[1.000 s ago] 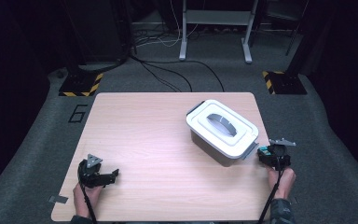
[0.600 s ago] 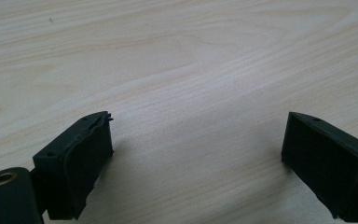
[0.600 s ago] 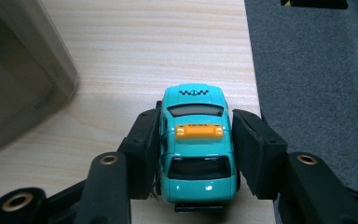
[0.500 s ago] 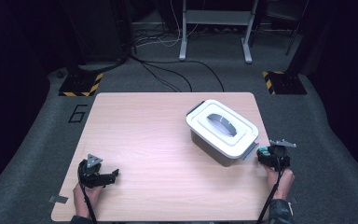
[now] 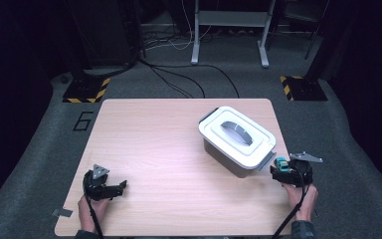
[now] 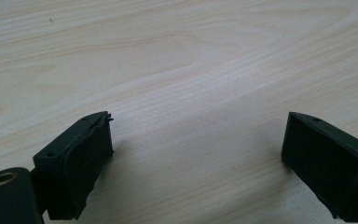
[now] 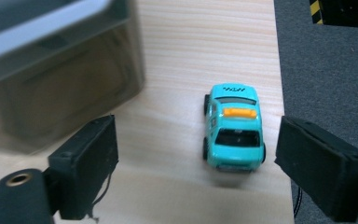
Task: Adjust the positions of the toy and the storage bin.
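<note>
Right gripper [image 7: 193,172], fingers just opened wide, frames the freed teal toy car [image 7: 234,128] by the lidded box [image 5: 236,139]; left gripper [image 6: 198,163] wide open

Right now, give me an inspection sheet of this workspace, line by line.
Surface: light wooden table, flat and bare across its middle and left.
Job's things: turquoise toy car on its wheels near the table's right edge, beside the lidded box; the box's white lid is on.
Clutter: nothing seen on the table.
Grippers: right tongs have just been opening; the car sits between the jaws, untouched. Left tongs open over bare wood.
Cables: one trails from each gripper toward the person; more black cables on the floor beyond the table.
Surroundings: grey carpet, a 6 marked on the floor, hazard-striped stand feet.
</note>
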`<state>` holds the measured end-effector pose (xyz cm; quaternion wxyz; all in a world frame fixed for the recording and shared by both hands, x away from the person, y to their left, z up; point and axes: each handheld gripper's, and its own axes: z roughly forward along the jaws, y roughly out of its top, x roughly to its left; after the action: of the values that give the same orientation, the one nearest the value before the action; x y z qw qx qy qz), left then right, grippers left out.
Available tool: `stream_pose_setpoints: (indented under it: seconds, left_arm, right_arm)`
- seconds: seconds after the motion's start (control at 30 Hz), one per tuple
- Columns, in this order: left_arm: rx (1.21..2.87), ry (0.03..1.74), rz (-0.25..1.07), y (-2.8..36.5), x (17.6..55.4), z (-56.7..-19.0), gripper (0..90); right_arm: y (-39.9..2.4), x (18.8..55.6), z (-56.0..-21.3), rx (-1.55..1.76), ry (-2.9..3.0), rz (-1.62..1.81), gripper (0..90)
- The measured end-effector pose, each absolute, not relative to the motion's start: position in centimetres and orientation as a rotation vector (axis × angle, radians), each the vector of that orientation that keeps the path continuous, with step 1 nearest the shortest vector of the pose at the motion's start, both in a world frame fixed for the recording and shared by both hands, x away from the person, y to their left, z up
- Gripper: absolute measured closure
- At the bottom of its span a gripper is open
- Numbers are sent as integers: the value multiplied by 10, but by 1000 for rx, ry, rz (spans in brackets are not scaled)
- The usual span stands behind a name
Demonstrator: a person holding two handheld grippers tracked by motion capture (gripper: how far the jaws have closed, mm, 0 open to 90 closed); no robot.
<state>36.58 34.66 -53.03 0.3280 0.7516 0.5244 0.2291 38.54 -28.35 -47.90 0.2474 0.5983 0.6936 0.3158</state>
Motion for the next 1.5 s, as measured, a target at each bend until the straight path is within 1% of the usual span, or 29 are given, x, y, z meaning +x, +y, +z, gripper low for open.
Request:
stream_pose_setpoints:
  seconds: [0.03, 0.13, 0.3, 0.47, 0.83, 1.13, 1.33, 1.43, 1.5]
  left_arm:
    - [1969, 1373, 600, 347, 366, -530, 82]
    - [1968, 1373, 600, 347, 366, -530, 82]
    - [1969, 1373, 600, 347, 366, -530, 82]
    - [1969, 1373, 601, 347, 366, -530, 82]
    - [1969, 1372, 600, 347, 366, -530, 84]
    - [1966, 1374, 596, 347, 366, -530, 84]
    - [1968, 1371, 597, 346, 366, -530, 85]
    - [1971, 1373, 600, 346, 366, -530, 85]
    - [1971, 1373, 600, 346, 366, -530, 85]
  right_arm:
    - [-282, 380, -475, 1625, 1908, 868, 87]
    - [-279, 373, -468, 1606, 1931, 877, 66]
    - [-274, 362, -458, 1581, 1954, 889, 49]
    - [-268, 347, -439, 1540, 1976, 924, 37]
    - [-252, 340, -411, 1444, 1998, 986, 16]
    - [-228, 353, -388, 1328, 2038, 991, 15]
    - [-209, 374, -374, 1249, 2083, 985, 30]
    - [-195, 393, -374, 1220, 2129, 966, 31]
    - [-192, 398, -374, 1218, 2139, 961, 29]
